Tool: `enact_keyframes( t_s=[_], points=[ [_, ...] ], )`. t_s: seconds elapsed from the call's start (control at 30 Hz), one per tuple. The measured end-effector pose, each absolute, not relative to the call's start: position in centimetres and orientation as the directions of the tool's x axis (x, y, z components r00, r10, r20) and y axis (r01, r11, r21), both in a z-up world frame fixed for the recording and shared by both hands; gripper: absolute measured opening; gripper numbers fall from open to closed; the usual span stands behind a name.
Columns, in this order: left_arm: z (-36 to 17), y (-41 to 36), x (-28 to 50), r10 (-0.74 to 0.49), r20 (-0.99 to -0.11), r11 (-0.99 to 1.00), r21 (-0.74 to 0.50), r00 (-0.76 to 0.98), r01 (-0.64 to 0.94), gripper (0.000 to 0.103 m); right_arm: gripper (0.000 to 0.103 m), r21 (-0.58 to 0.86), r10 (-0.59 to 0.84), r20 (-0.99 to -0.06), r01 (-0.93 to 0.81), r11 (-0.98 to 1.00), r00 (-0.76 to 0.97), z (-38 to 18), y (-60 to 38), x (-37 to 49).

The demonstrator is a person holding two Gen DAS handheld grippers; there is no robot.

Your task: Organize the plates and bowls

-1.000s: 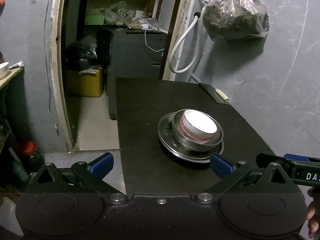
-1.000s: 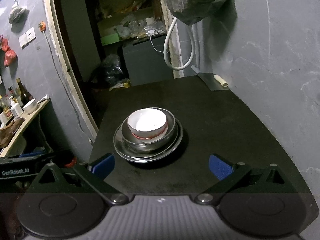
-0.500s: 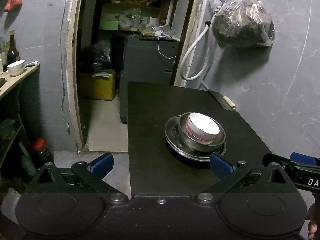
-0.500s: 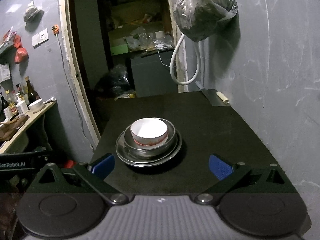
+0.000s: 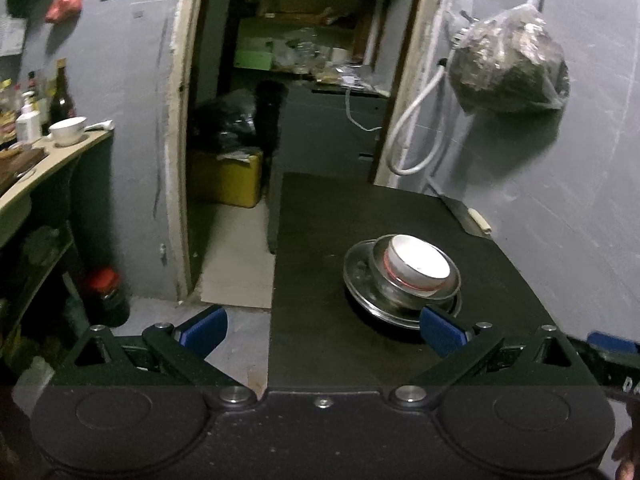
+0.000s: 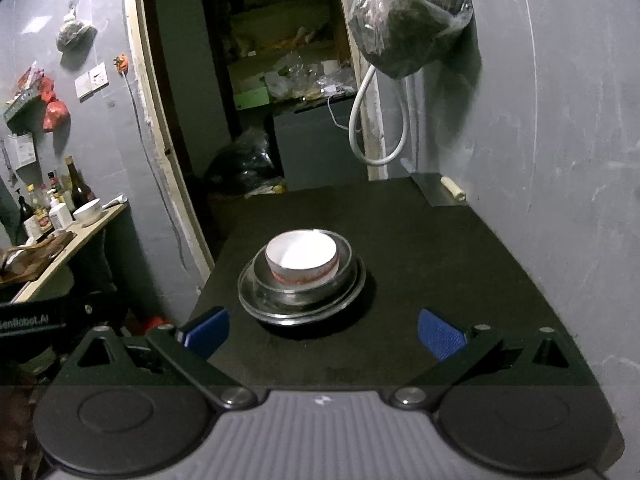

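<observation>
A white bowl with a red band [image 6: 302, 258] sits nested in a steel bowl [image 6: 344, 270], which sits on a steel plate [image 6: 248, 294], all stacked on the black table [image 6: 440, 264]. The same stack shows in the left wrist view: white bowl [image 5: 420, 264], steel bowl [image 5: 400, 296], plate [image 5: 354, 272]. My left gripper [image 5: 322, 330] is open and empty, held back at the table's near left edge. My right gripper [image 6: 322, 332] is open and empty, held back in front of the stack.
A cleaver with a pale handle [image 6: 444, 192] lies at the table's far right corner by the grey wall. A filled plastic bag [image 6: 408, 20] and a white hose [image 6: 360, 128] hang above it. A side counter [image 5: 36, 164] with bottles and a white bowl [image 5: 68, 130] stands left. An open doorway is behind.
Both grippers have drawn back and up from the stack, so it looks smaller and farther. The stack has not moved. Both stay open.
</observation>
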State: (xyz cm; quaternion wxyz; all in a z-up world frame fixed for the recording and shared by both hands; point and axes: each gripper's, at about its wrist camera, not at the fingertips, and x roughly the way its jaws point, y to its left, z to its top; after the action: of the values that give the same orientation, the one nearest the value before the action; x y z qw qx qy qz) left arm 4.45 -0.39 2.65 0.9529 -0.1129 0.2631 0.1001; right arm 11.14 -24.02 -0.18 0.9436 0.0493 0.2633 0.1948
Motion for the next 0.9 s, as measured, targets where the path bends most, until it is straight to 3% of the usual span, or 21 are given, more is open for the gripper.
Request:
enact_keyframes(
  t_s=[0.57,0.9],
  points=[
    [3.1,-3.5,-0.3,0.178,-0.495,0.946,-0.152,0.85,-0.287,0.102,0.103,0.207,0.388,-0.44,-0.329,0.921,0.81,-2.2,-27.3,6.3],
    [2.7,-3.8,-0.5,0.158,-0.473,0.961,-0.129,0.867,-0.246,0.102,0.103,0.066,0.301,-0.366,-0.298,0.952,0.881,0.0,-26.7,4.9]
  ],
)
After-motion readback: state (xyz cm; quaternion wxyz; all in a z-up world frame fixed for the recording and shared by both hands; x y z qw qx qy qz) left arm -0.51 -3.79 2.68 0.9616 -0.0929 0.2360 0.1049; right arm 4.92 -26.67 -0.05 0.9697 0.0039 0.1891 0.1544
